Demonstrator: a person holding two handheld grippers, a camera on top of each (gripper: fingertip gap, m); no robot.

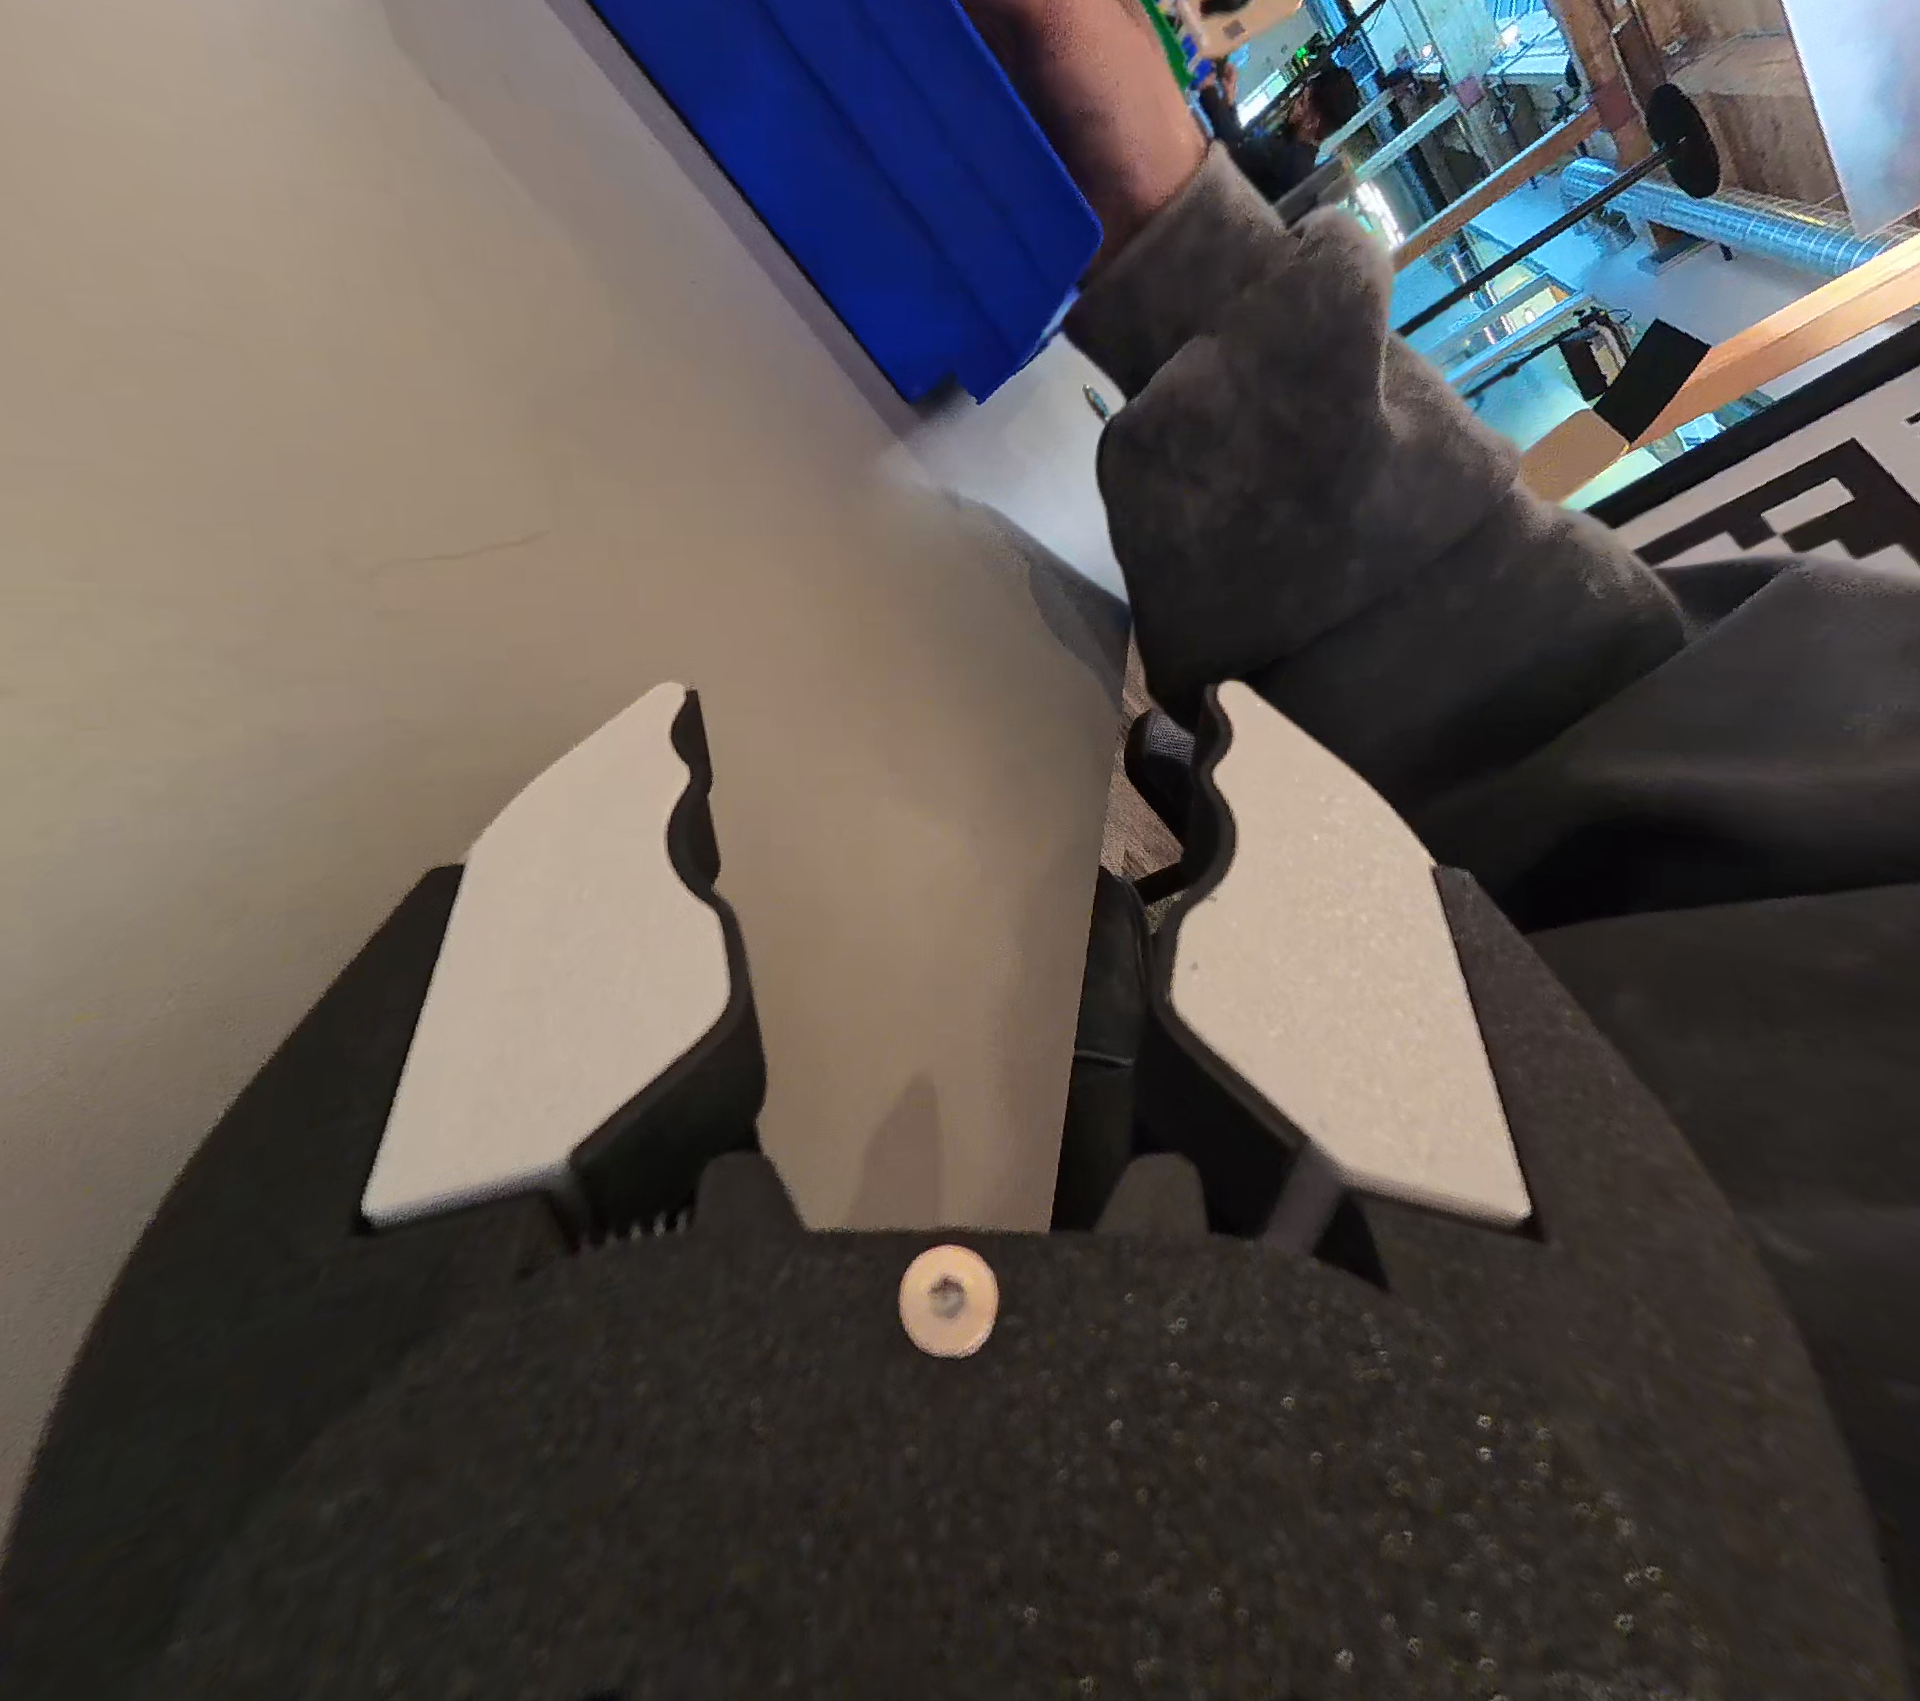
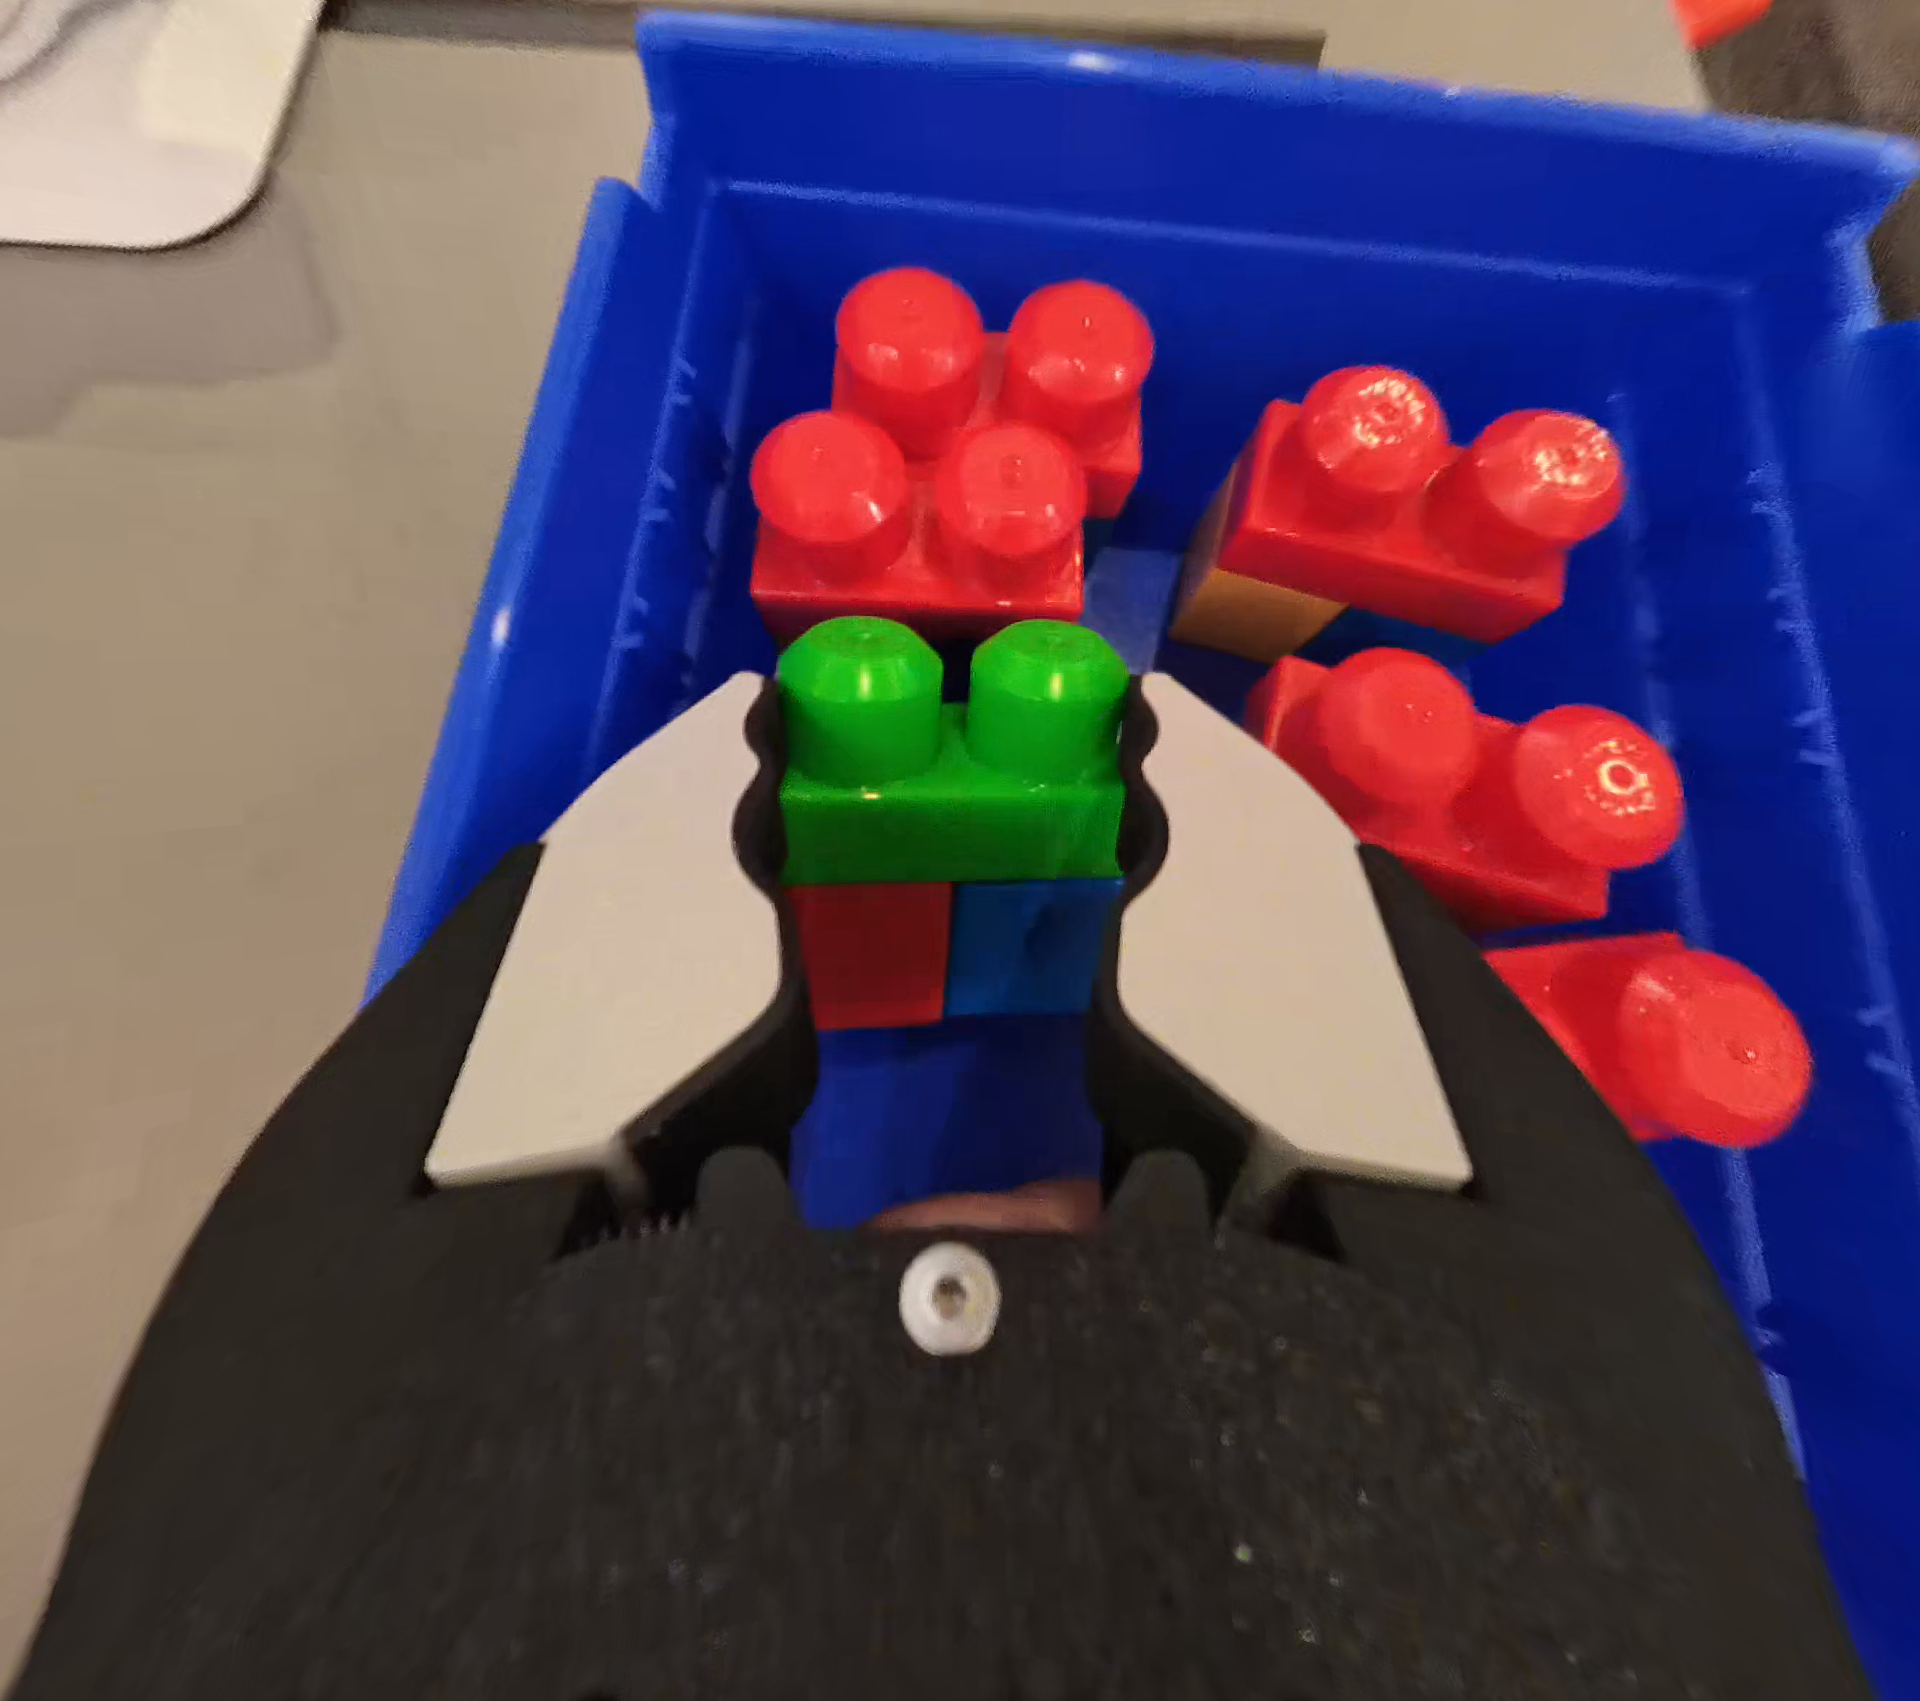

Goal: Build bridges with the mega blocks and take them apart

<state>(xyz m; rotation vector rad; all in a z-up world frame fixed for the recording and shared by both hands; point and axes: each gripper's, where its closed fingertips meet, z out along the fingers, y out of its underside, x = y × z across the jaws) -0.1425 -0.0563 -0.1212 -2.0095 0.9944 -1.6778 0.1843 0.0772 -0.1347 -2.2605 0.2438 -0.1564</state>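
Centrally in the right wrist view, a small bridge assembly sits clamped in the right gripper: a green two-stud block spans a red block and a blue block below it. The green block's long axis runs left to right across the frame, crosswise to the fingers, whose pads press on its two short ends. The studs point toward the top of the frame, away from the camera.

Beyond and beneath the assembly lies the blue bin, which holds loose red blocks: a four-stud block just above the green one, and two-stud blocks at centre right and lower right. The held assembly appears to hover over the bin's near left part; contact with the bin floor cannot be determined.

The right hand is plainly the nearer to the work. In the left wrist view, the left gripper stands spread and empty, tilted over the pale table, well apart from the bin, which appears at upper centre. A grey sleeve reaches toward that bin.

Judgement: the next move, lift or release, rests on the right gripper alone.
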